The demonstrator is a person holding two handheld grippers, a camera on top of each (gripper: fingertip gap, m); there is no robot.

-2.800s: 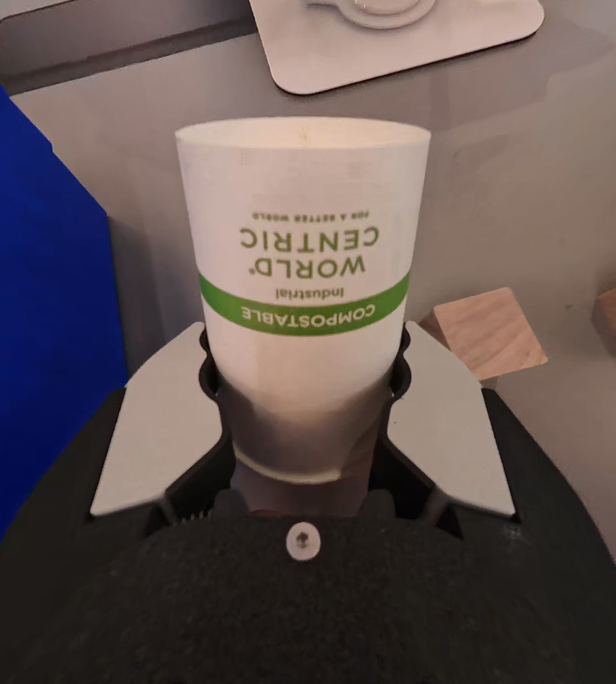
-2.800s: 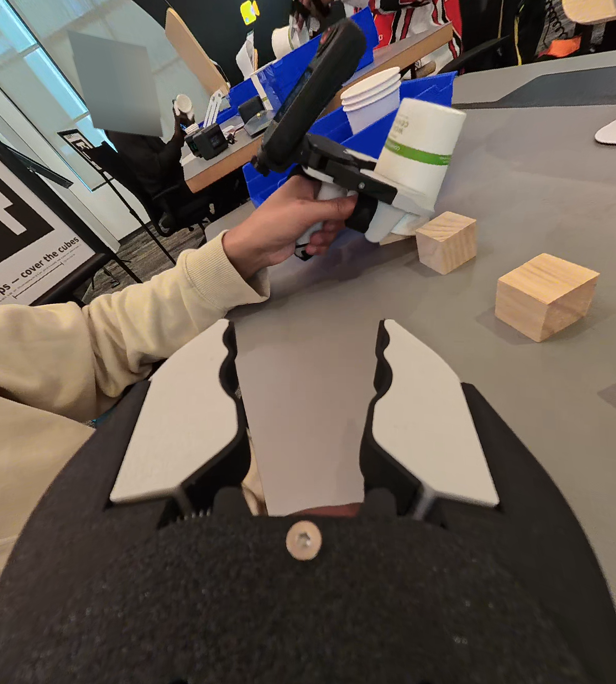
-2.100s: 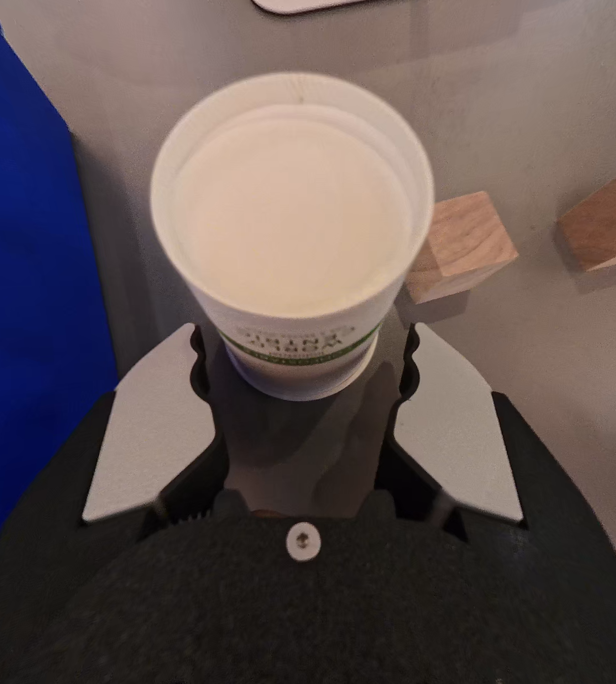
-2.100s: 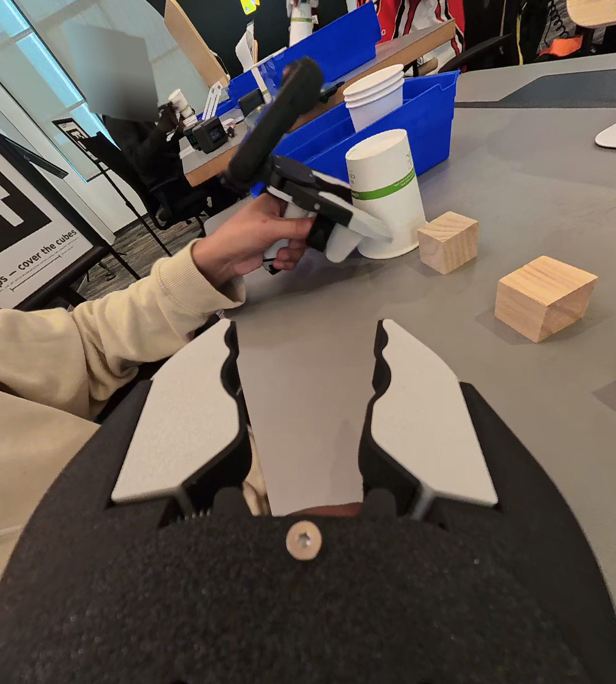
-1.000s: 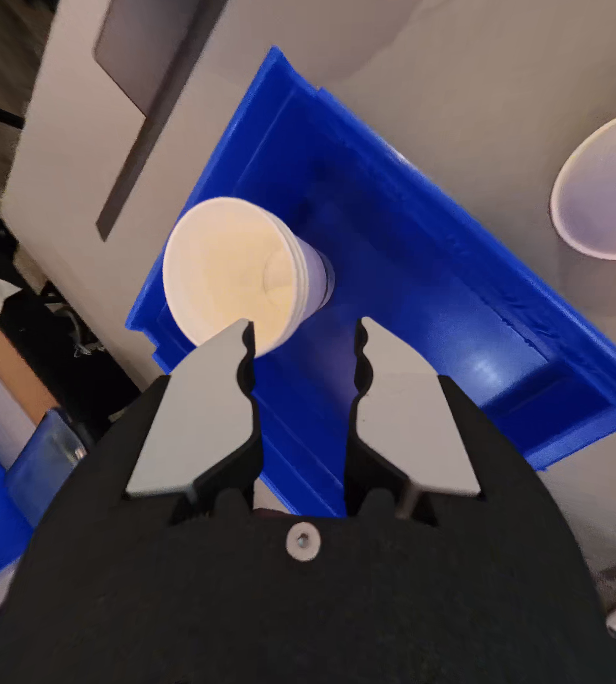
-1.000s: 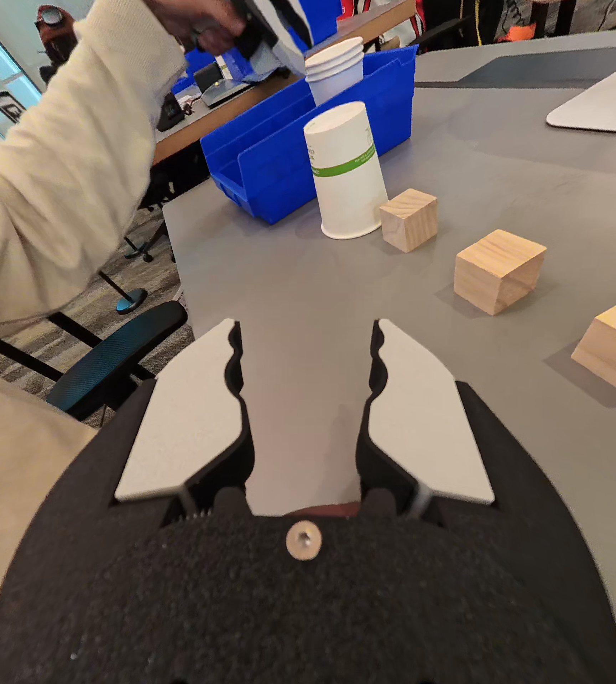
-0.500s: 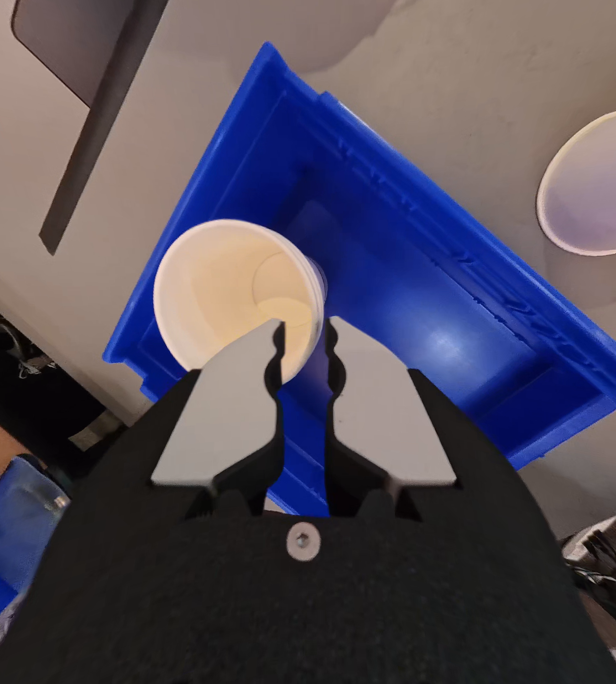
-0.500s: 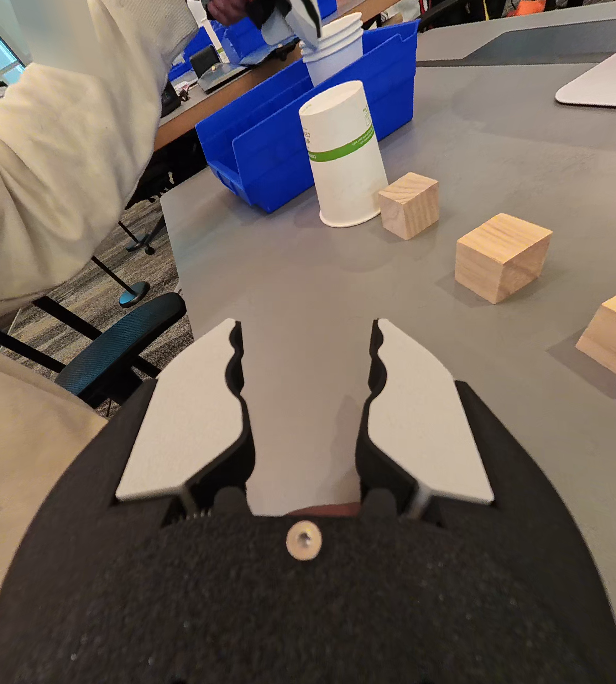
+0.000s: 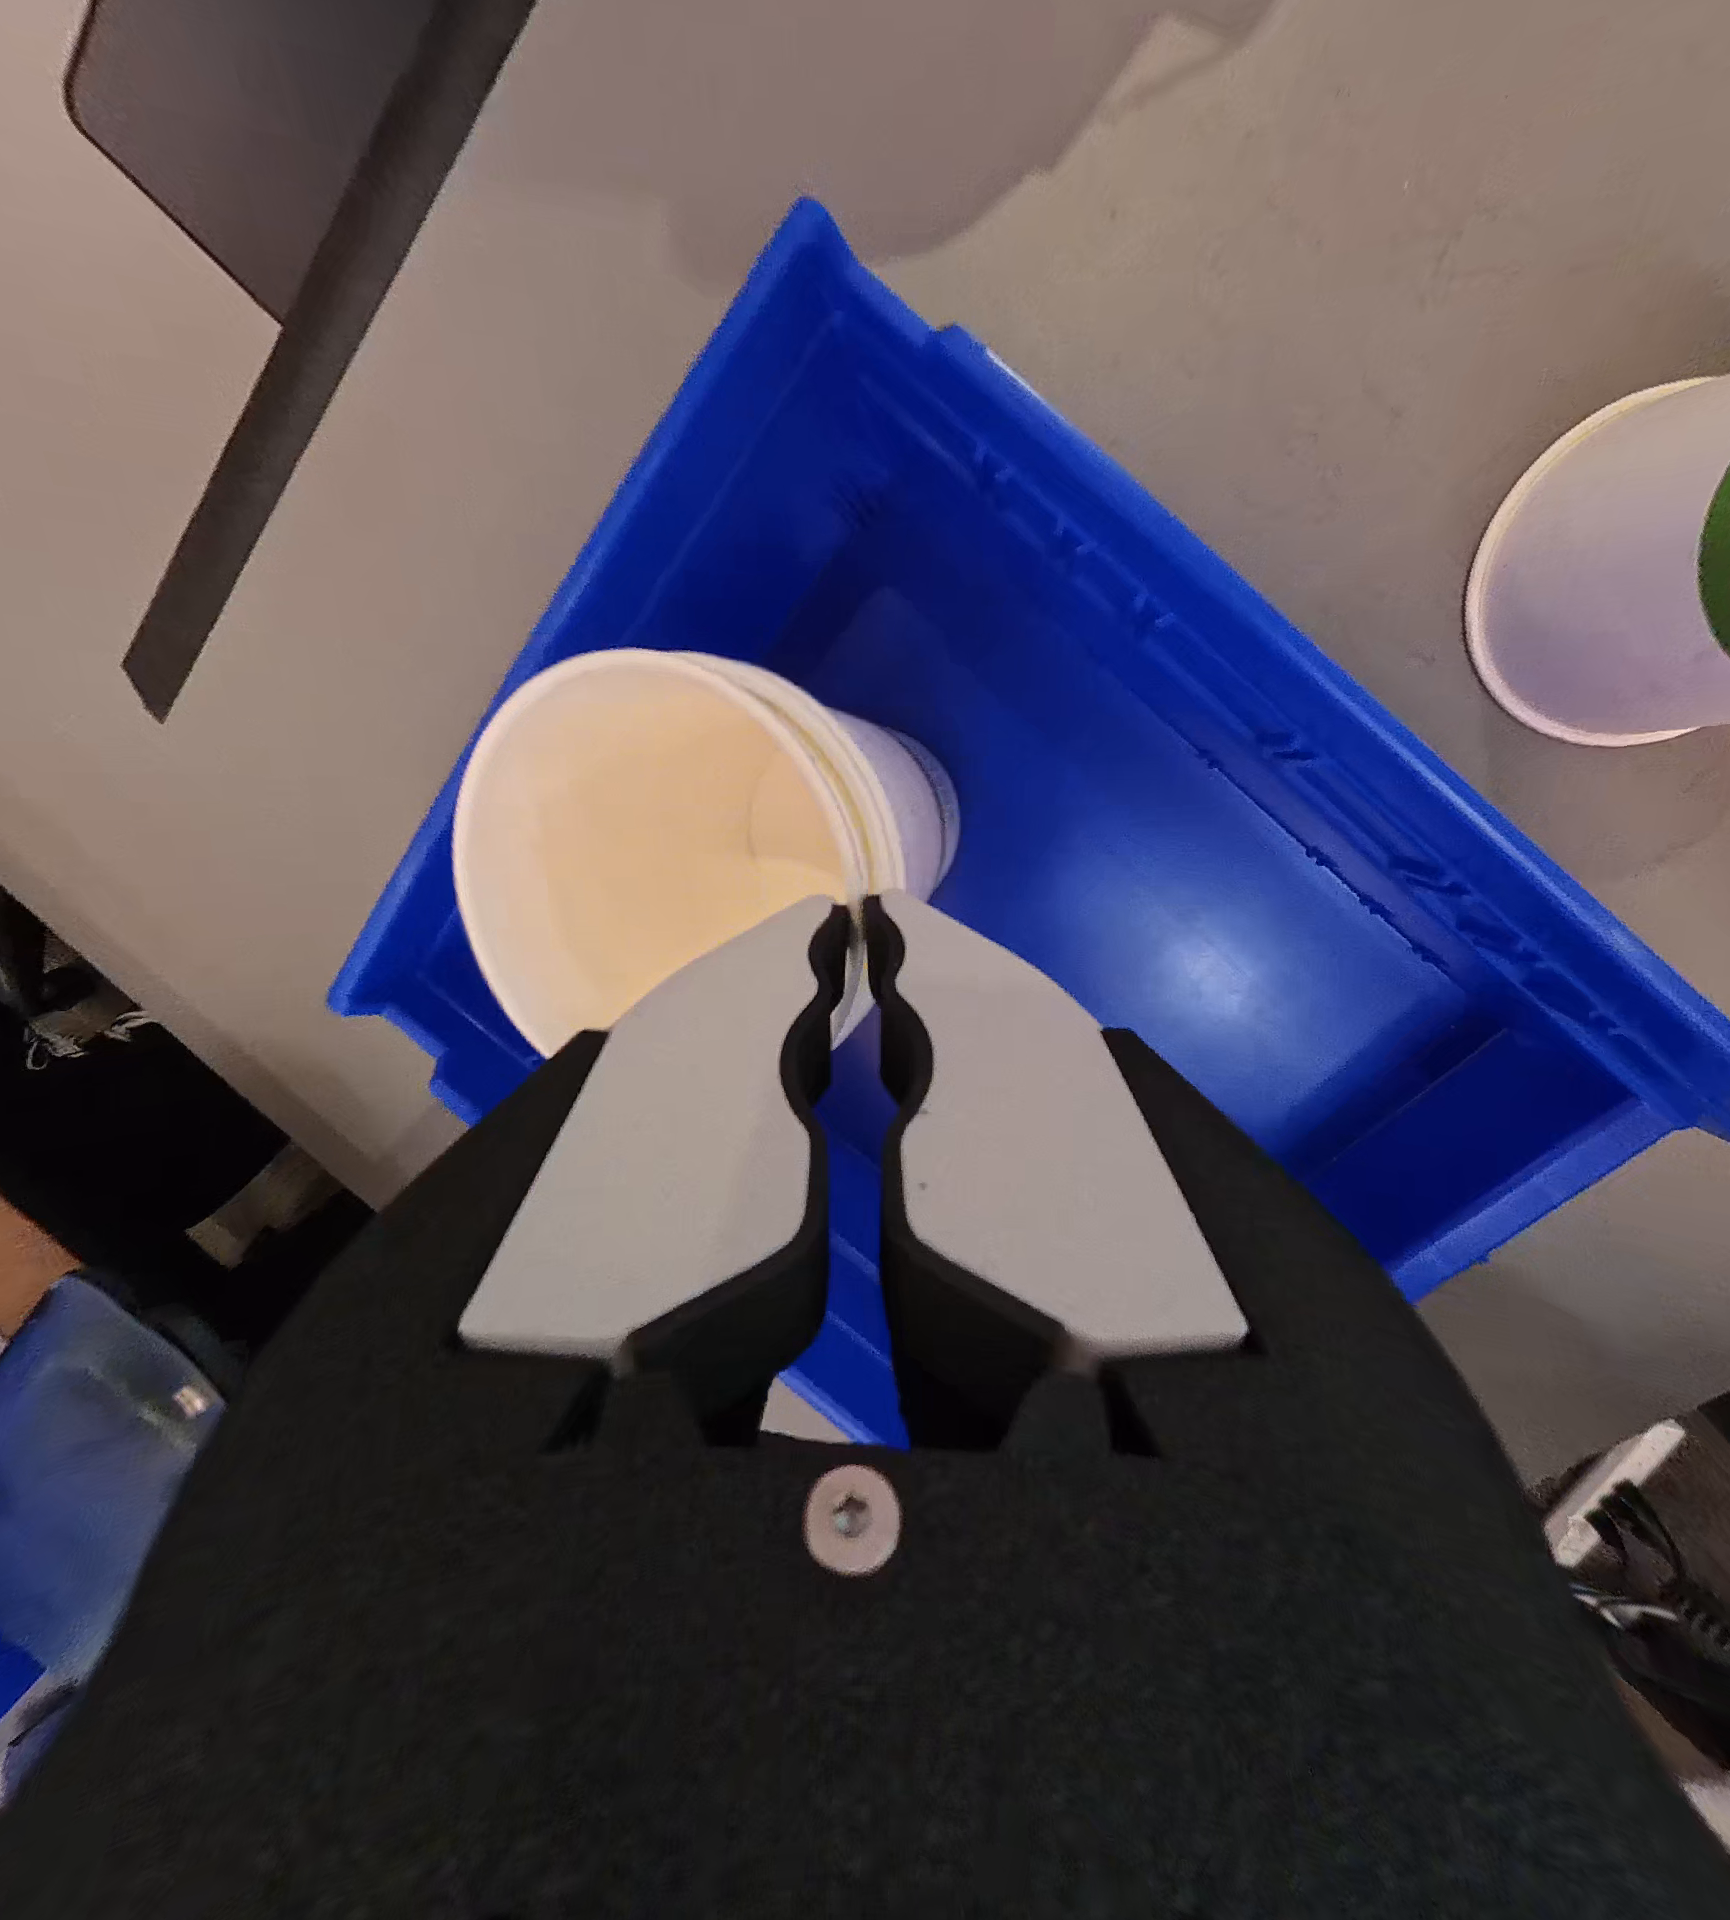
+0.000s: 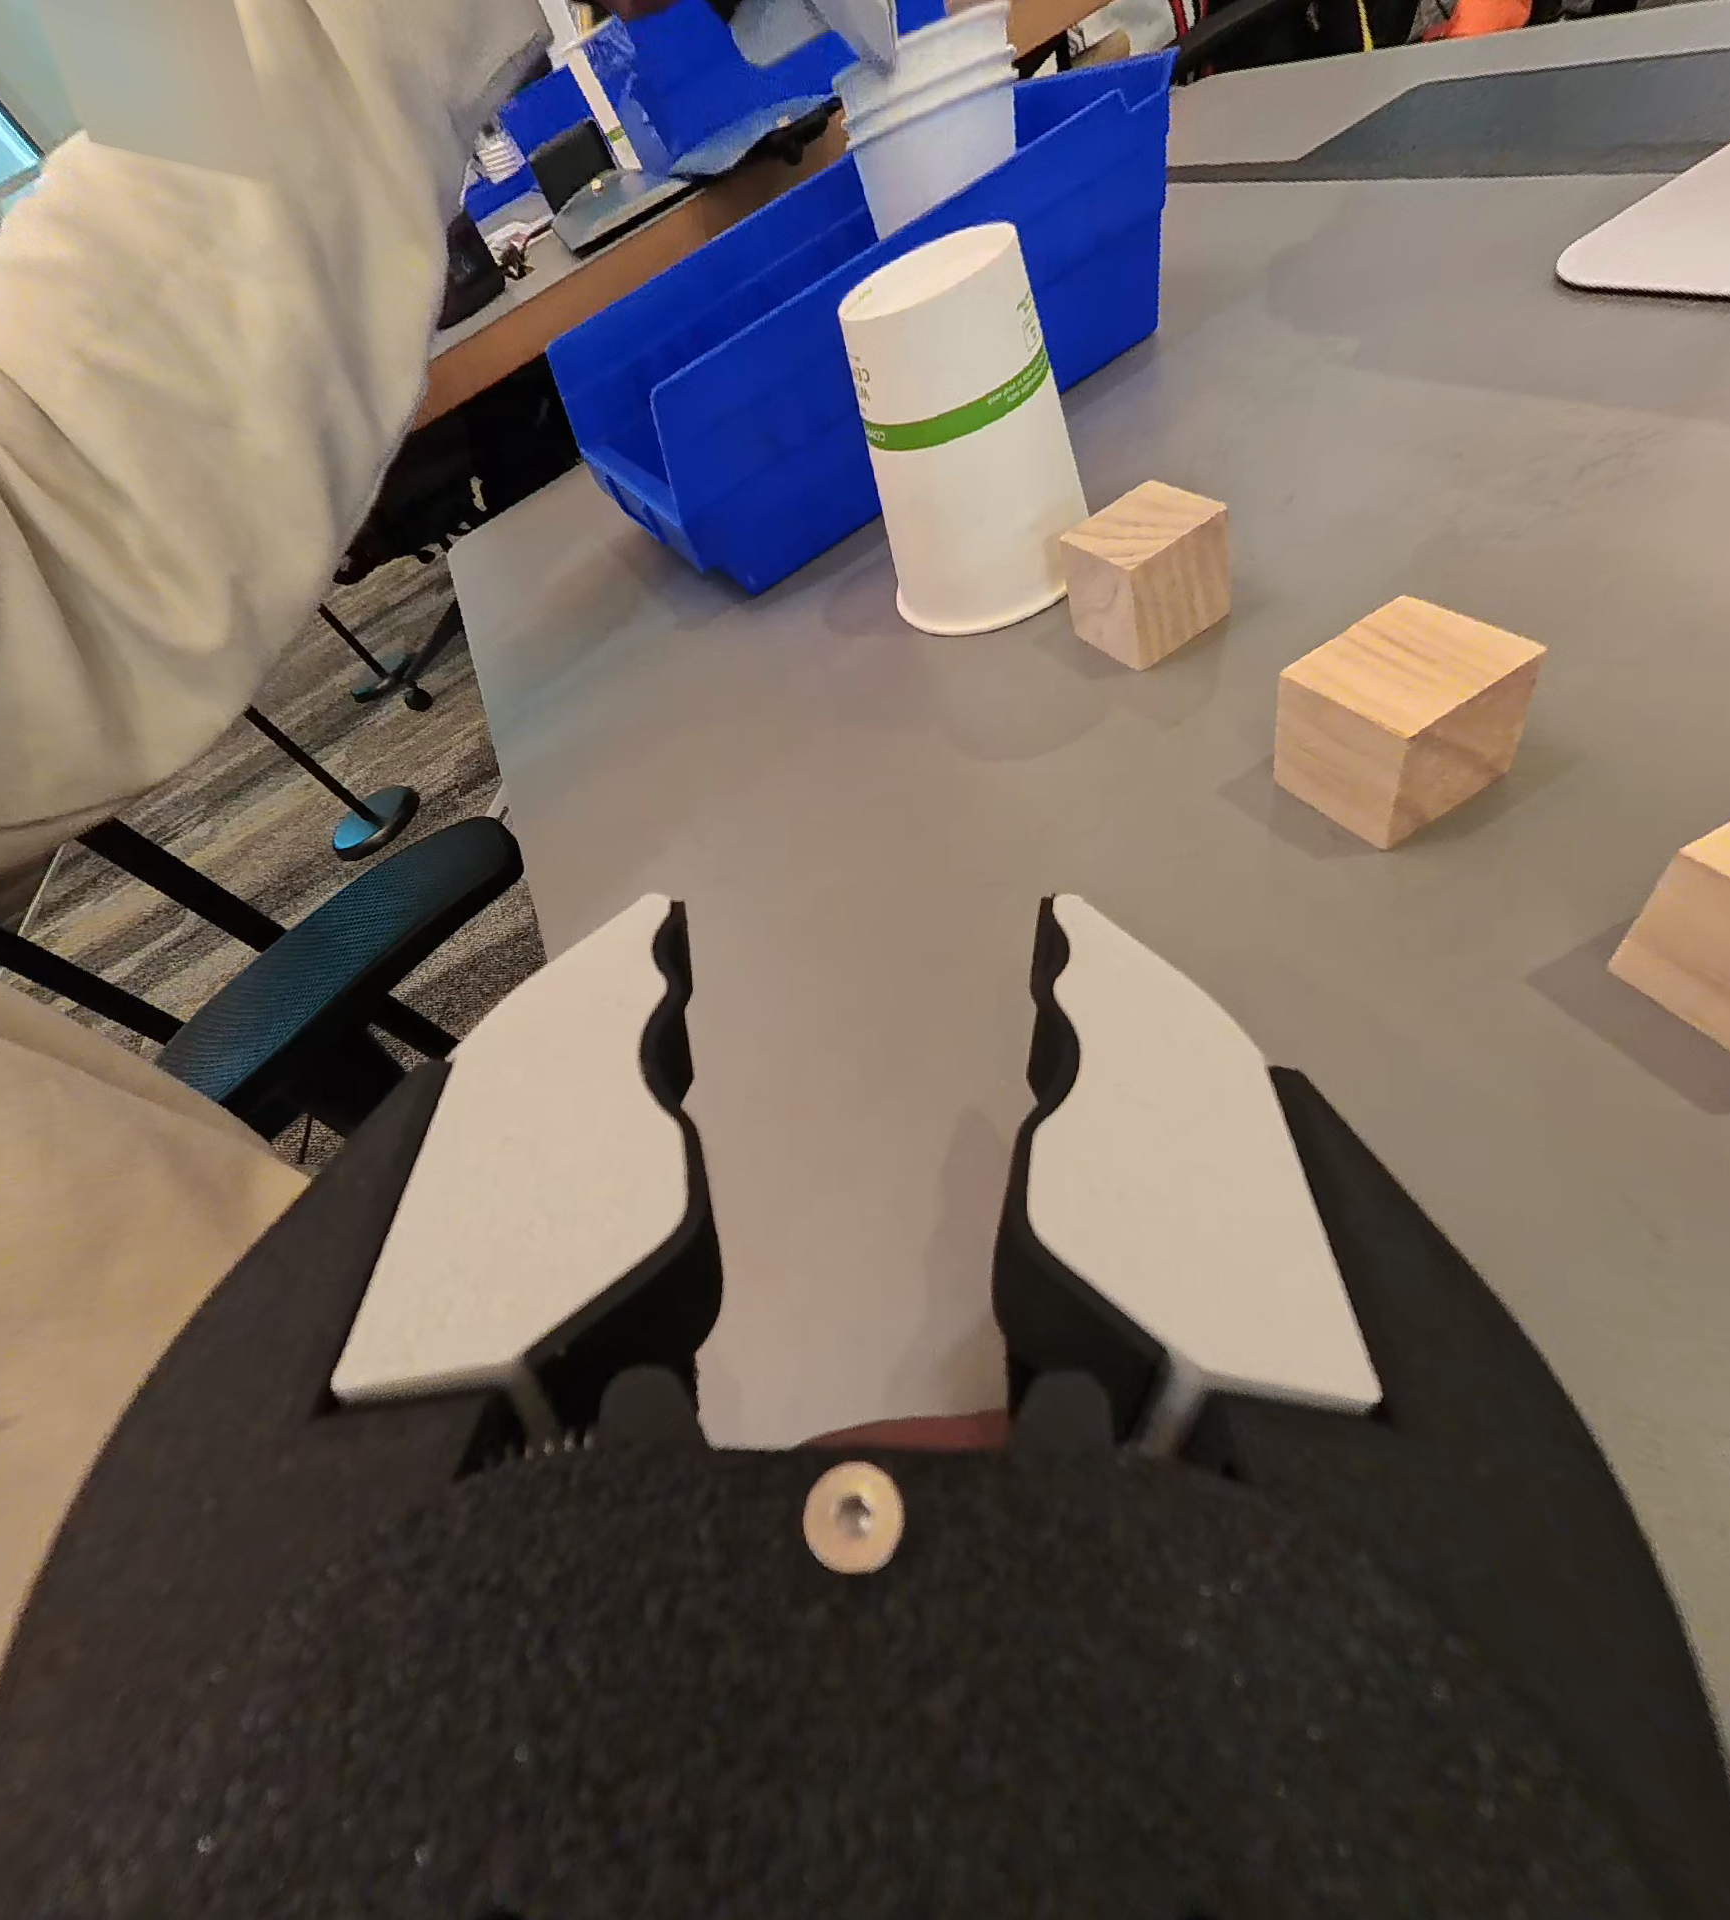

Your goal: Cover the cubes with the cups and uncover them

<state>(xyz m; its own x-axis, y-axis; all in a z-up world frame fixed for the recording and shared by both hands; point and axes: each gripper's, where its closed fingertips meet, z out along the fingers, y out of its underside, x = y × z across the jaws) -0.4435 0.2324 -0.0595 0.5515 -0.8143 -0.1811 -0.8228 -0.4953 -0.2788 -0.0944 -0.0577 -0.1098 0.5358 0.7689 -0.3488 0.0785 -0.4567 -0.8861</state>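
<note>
- Stack of paper cups [image 9: 705, 831] upright in blue bin [image 9: 1204, 935], rim pinched by left tool [image 9: 856, 920], likely to peel off the top cup.
- Right tool [image 10: 861, 925] wide, empty, above grey surface [image 10: 840, 810], waiting.
- Inverted cup [image 10: 965, 436] just beside nearest wooden cube [image 10: 1147, 571].

Both grippers are built alike. The left gripper [image 9: 859, 914] has a broad black body with a rough, grainy surface that fills the lower part of its view, and one silver hex-socket screw [image 9: 852, 1524] on the centre line. Its two fingers [image 9: 695, 1132] are flat pale-grey plates, each backed by black material whose inner edge is cut in a wavy, scalloped line. The right gripper [image 10: 861, 914] shows the same black textured body, the same screw [image 10: 853, 1515] and pale-grey fingers [image 10: 539, 1195], with a small coiled spring at the left finger's root. The person wears a cream knitted sleeve [image 10: 144, 436].
</note>
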